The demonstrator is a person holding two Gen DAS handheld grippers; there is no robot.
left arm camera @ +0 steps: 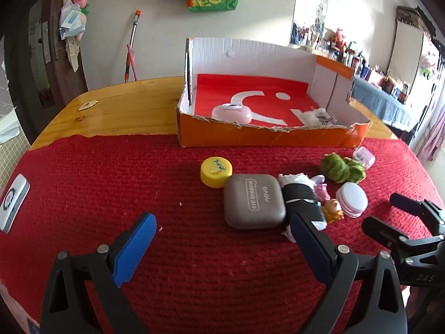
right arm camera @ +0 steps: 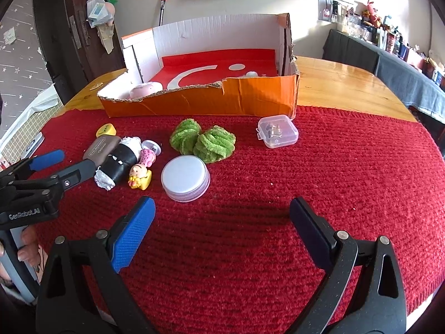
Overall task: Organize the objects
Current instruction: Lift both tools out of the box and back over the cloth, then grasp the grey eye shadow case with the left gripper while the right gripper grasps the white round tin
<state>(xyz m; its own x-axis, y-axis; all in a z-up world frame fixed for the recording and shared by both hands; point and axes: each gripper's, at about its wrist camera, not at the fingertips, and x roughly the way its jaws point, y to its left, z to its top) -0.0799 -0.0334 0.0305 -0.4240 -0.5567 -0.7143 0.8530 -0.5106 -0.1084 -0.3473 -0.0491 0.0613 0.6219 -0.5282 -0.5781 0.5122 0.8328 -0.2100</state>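
Note:
An orange cardboard box (left arm camera: 267,136) (right arm camera: 200,105) stands at the back of the red mat, with a pink case (left arm camera: 232,112) and a white item (left arm camera: 314,115) inside. In front lie a yellow cap (left arm camera: 216,171), a grey eye shadow case (left arm camera: 254,200), a black-and-white roll (left arm camera: 301,201), a small doll (right arm camera: 140,174), a white lid (right arm camera: 185,176), green yarn (right arm camera: 203,142) and a clear plastic box (right arm camera: 277,130). My left gripper (left arm camera: 222,231) is open, just short of the grey case. My right gripper (right arm camera: 222,214) is open and empty, right of the lid.
A white device (left arm camera: 12,201) lies at the mat's left edge. The wooden table (left arm camera: 125,105) shows behind and beside the box. A dark door stands at the far left, and a cluttered shelf (right arm camera: 389,41) at the far right.

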